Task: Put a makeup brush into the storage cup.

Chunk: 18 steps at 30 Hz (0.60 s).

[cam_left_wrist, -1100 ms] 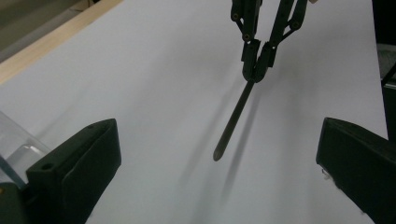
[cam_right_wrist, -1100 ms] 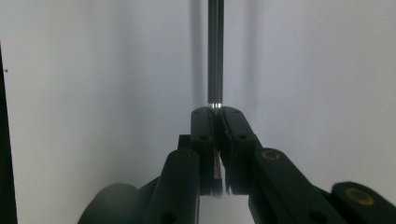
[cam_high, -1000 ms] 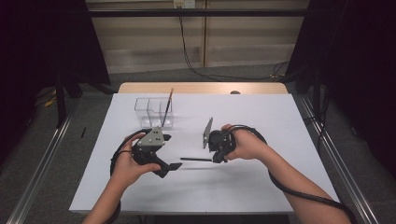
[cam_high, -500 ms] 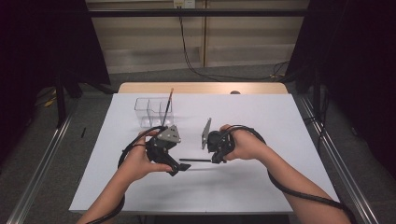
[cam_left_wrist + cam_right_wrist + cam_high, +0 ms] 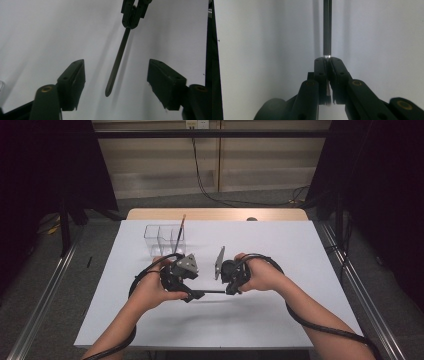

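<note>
Spanning the gap between the two grippers, a thin dark brush (image 5: 214,291) is held level just above the white table (image 5: 300,250). Its bristle end is clamped in the right gripper (image 5: 328,61), whose jaws are pressed fully together on it, pale bristles being visible between the pads in the right gripper view. The handle is thereby presented, free end first, toward the left gripper (image 5: 116,83). In the left gripper view the handle tip (image 5: 108,93) is seen between the two jaws but touched by neither; a clear gap is left on each side. These jaws have just been closing and stand partly open, nothing being gripped as yet. The arrangement is judged to be a handover: the brush is kept steady by one hand so that its handle can be taken by the other. A clear three-compartment holder (image 5: 164,240) stands farther back on the table, a second brush (image 5: 178,231) leaning upright in its right-hand compartment; it is judged the likely destination.
</note>
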Motion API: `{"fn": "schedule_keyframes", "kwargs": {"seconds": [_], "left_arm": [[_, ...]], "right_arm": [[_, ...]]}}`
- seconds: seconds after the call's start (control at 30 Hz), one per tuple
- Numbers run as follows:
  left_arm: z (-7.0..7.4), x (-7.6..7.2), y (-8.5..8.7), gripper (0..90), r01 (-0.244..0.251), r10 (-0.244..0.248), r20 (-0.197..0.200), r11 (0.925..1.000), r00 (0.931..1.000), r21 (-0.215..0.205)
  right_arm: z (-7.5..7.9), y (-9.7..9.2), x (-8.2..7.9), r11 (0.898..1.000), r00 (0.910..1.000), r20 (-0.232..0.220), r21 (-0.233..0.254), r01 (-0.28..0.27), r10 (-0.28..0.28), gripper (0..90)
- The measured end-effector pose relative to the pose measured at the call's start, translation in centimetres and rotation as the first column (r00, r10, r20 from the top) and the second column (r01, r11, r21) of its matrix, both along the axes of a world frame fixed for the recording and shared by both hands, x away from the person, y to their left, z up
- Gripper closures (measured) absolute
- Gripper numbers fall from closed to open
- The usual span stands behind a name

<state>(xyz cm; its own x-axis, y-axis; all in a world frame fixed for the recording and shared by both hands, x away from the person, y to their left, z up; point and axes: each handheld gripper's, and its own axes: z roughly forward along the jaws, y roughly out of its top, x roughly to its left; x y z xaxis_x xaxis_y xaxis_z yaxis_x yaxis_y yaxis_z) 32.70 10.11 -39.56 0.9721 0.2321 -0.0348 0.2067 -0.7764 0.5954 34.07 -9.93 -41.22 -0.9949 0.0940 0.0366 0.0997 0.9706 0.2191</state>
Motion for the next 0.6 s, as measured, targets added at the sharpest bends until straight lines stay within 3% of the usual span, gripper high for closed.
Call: {"fn": "schedule_keyframes", "kwargs": {"seconds": [0.17, 0.3, 0.47, 0.6], "left_arm": [[-0.06, 0.07, -0.33, 46.1, 0.032, -0.032, -0.020, 0.9992, 0.9993, 0.025], [-0.09, 0.10, -0.63, 51.9, 0.033, -0.033, -0.019, 0.9990, 0.9993, 0.030], [-0.02, 0.36, -0.65, 65.2, 0.028, -0.027, -0.020, 0.9986, 0.9994, 0.046], [-0.11, 0.43, -0.73, 68.4, 0.034, -0.032, -0.027, 0.9975, 0.9991, 0.061]], "right_arm": [[0.17, 0.09, -0.06, 1.000, 1.0000, 0.003, 0.004, 0.003, -0.003, 84.3], [0.29, 0.15, -0.11, 1.000, 1.0000, 0.005, 0.008, -0.006, 0.006, 84.3], [0.41, 0.16, -0.16, 1.000, 0.9999, 0.011, 0.003, -0.008, 0.008, 84.3], [0.41, 0.15, -0.11, 1.000, 0.9999, 0.009, 0.008, -0.015, 0.015, 84.3]]}}
